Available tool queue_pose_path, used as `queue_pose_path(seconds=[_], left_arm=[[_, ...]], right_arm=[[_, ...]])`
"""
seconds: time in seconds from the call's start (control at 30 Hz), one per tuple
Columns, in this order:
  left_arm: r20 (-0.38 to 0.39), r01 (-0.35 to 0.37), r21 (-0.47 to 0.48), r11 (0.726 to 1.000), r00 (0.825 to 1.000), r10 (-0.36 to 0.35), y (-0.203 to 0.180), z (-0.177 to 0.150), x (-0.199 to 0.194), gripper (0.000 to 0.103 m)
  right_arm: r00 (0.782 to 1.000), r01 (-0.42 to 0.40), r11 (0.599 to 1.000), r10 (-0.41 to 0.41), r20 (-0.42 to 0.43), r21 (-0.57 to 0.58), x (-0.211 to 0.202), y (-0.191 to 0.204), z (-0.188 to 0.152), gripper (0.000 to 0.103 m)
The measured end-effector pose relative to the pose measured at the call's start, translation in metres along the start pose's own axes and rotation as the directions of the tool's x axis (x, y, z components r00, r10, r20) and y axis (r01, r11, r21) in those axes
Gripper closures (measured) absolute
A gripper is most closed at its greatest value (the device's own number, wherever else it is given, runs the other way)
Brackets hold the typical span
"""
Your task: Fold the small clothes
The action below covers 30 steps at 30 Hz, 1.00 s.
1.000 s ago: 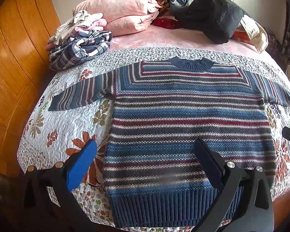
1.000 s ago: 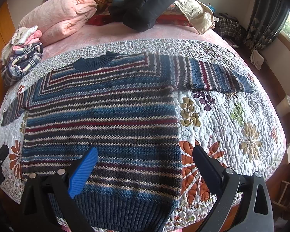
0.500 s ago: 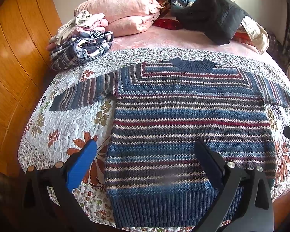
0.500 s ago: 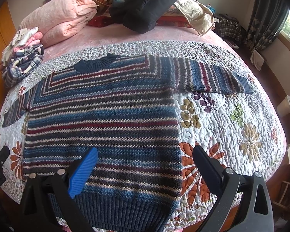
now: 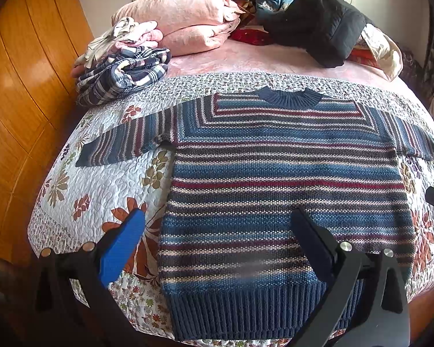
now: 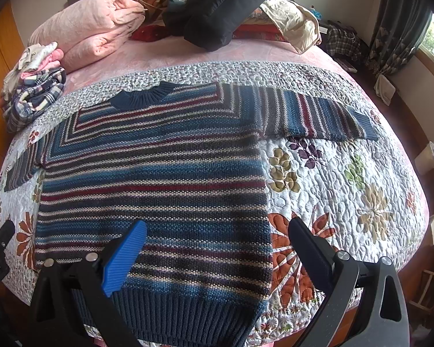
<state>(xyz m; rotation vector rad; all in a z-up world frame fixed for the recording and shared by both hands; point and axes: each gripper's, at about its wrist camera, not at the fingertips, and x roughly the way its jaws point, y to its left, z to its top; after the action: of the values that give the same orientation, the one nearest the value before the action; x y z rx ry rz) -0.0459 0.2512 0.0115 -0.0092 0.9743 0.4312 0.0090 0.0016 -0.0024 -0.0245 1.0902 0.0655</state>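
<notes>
A striped knit sweater (image 5: 286, 179) in blue, red and cream lies flat on the floral quilt (image 5: 101, 190), collar away from me, both sleeves spread sideways. Its ribbed hem (image 5: 246, 309) reaches the bed's near edge. My left gripper (image 5: 217, 228) hovers open above the sweater's lower left part, holding nothing. In the right wrist view the same sweater (image 6: 159, 173) fills the left half, and my right gripper (image 6: 217, 237) hangs open over its lower right corner, empty. The right sleeve (image 6: 312, 115) stretches toward the right.
A stack of folded clothes (image 5: 121, 69) sits at the far left of the bed, beside a folded pink blanket (image 5: 182, 23). A black jacket (image 5: 324, 26) and other garments lie by the headboard. A wooden wardrobe (image 5: 20, 86) lines the left. Curtains (image 6: 399, 29) hang at right.
Both grippers have drifted slightly, so the sweater sits a little lower and closer in each view. The sweater itself has not moved.
</notes>
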Motion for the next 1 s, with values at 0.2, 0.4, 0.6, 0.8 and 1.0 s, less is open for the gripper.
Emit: queue_pose_path(seconds=[0.2, 0.4, 0.6, 0.8, 1.0], left_arm=[[0.004, 0.001, 0.003, 1.0, 1.0, -0.001, 0.0, 0.0, 0.0, 0.003], [-0.034, 0.05, 0.001, 0.999, 0.998, -0.05, -0.011, 0.009, 0.017, 0.003], [-0.037, 0.06, 0.037, 0.998, 0.998, -0.059, -0.053, 0.04, 0.05, 0.003], [-0.021, 0.077, 0.053, 0.996, 0.997, -0.076, -0.113, 0.089, 0.092, 0.003], [-0.04, 0.11, 0.03, 0.994, 0.993, -0.108, -0.166, 0.127, 0.135, 0.003]], right_arm=[[1.0, -0.003, 1.0, 0.003, 0.0, 0.002, 0.0, -0.001, 0.001, 0.004], [0.998, -0.058, 0.998, 0.057, 0.013, 0.034, 0.014, -0.03, 0.011, 0.004], [1.0, 0.013, 0.991, -0.015, 0.012, 0.137, 0.05, -0.126, 0.064, 0.004], [0.993, 0.102, 0.951, -0.079, -0.088, 0.291, 0.118, -0.254, 0.124, 0.005], [0.981, 0.107, 0.909, -0.03, -0.193, 0.403, 0.194, -0.342, 0.148, 0.01]])
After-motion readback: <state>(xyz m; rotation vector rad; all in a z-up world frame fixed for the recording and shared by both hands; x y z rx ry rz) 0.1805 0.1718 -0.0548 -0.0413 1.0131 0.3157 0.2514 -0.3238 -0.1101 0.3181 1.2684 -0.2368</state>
